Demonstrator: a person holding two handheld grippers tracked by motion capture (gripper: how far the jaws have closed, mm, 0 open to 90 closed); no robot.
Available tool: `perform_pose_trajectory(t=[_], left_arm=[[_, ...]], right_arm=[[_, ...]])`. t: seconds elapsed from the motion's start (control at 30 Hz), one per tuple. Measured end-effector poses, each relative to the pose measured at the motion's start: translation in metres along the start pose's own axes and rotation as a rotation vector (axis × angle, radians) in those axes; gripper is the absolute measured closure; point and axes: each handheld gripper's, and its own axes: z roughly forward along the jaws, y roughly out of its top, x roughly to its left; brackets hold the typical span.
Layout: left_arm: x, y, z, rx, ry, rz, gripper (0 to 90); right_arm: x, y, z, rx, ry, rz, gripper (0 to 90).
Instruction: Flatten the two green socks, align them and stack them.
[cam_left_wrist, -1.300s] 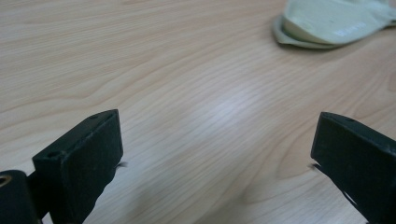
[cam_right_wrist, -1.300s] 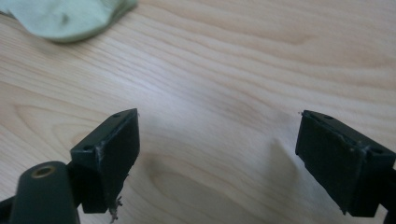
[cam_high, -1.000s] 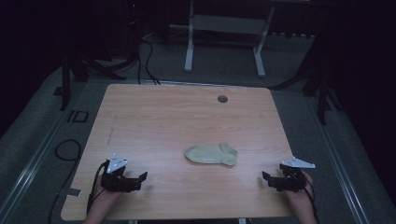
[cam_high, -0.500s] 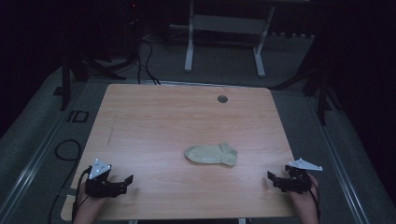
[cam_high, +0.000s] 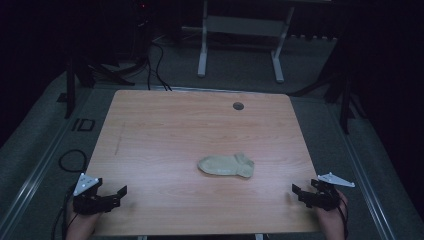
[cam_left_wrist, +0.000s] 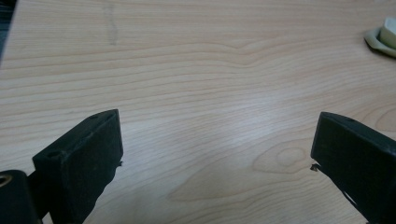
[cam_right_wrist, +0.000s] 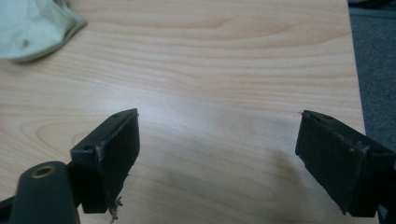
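A pale green sock (cam_high: 226, 165) lies flat on the wooden table (cam_high: 175, 130), a little right of the middle. My left gripper (cam_high: 119, 196) rests near the front left corner with its jaws open, pointing right toward the sock. My right gripper (cam_high: 298, 194) sits near the front right corner, open, pointing left. In the left gripper view the open left gripper (cam_left_wrist: 217, 140) frames bare wood, with the sock (cam_left_wrist: 383, 37) at the top right edge. In the right gripper view the right gripper (cam_right_wrist: 217, 135) is open over bare wood, and the sock (cam_right_wrist: 32, 28) lies at the top left.
A round cable hole (cam_high: 238, 106) sits near the table's far edge. A white metal frame (cam_high: 240, 30) stands on the grey floor beyond the table. Cables (cam_high: 155, 60) lie on the floor at the far left. The table's right edge (cam_right_wrist: 352, 70) runs close to my right gripper.
My left gripper has slid left toward the front left corner. My right gripper has drifted slightly right toward the table's edge. The sock has not moved.
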Motion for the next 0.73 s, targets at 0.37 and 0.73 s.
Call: perform_pose_trajectory(t=[0.37, 0.73], left_arm=[[0.001, -0.007, -0.010, -0.043, 0.026, -0.031, 2.3], [0.001, -0.012, -0.007, -0.037, 0.044, -0.041, 2.3]], right_arm=[[-0.003, -0.005, -0.005, -0.070, -0.037, 0.016, 13.7], [-0.001, -0.008, -0.003, -0.075, -0.054, -0.001, 13.7]])
